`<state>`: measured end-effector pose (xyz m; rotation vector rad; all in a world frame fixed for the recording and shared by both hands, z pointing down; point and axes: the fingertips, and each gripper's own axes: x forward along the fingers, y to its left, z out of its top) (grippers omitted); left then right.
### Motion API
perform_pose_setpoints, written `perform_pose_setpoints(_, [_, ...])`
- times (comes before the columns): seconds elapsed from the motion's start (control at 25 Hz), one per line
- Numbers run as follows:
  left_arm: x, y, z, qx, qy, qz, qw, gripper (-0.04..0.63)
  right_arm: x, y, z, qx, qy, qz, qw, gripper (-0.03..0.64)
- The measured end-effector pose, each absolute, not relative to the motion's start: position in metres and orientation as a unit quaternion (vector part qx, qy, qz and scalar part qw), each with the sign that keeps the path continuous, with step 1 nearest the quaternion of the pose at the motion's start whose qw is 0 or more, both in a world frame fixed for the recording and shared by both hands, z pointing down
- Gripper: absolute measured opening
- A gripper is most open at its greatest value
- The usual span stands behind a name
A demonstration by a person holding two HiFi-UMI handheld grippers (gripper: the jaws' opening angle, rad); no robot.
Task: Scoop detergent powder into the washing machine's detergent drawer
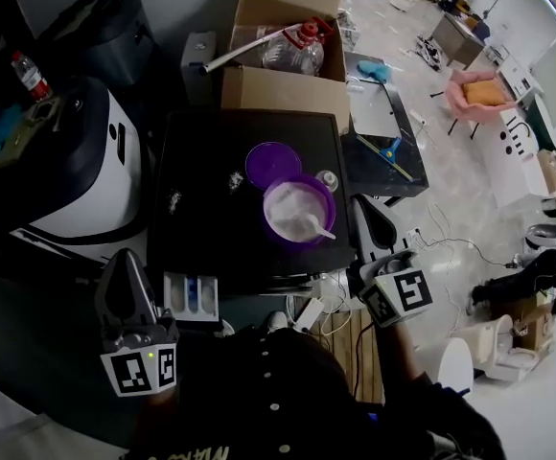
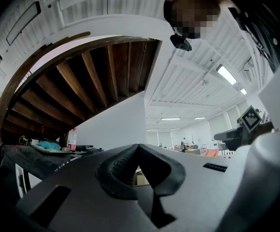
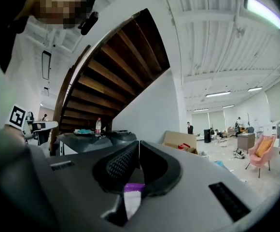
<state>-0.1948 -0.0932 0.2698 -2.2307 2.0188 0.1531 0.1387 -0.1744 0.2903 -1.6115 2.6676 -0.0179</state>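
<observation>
Closest to the person, the left gripper (image 2: 138, 149) has its claw tips pressed together with nothing between them. It hangs just beside the open detergent drawer (image 1: 190, 298), which juts out white from the front of the black washing machine (image 1: 201, 228). The right gripper (image 3: 139, 146) is off the machine's right front corner. Its claw is closed too and empty, though a scrap of purple and white shows through the gap beneath the tips. On the machine's top sits a purple tub (image 1: 332, 199) of detergent powder (image 1: 288, 209), and a white scoop (image 1: 318, 228) lies in the powder. The tub's purple lid (image 1: 273, 164) lies flat, touching its far side. Beyond the machine stands an open cardboard box (image 1: 283, 89) holding a clear plastic bottle (image 1: 292, 54).
</observation>
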Motion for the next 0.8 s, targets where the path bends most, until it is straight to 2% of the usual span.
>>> perform_pose_setpoints(0.16, [-0.202, -0.093, 0.266, -0.733, 0.675, 0.055, 0.059, 0.006, 0.132, -0.171, 0.269, -0.525, 0.85, 0.023, 0.038, 0.032])
perform_pose_setpoints(0.8, [-0.199, -0.09, 0.255, -0.735, 0.671, 0.055, 0.075, 0.006, 0.125, -0.165, 0.276, -0.522, 0.852, 0.012, 0.03, 0.029])
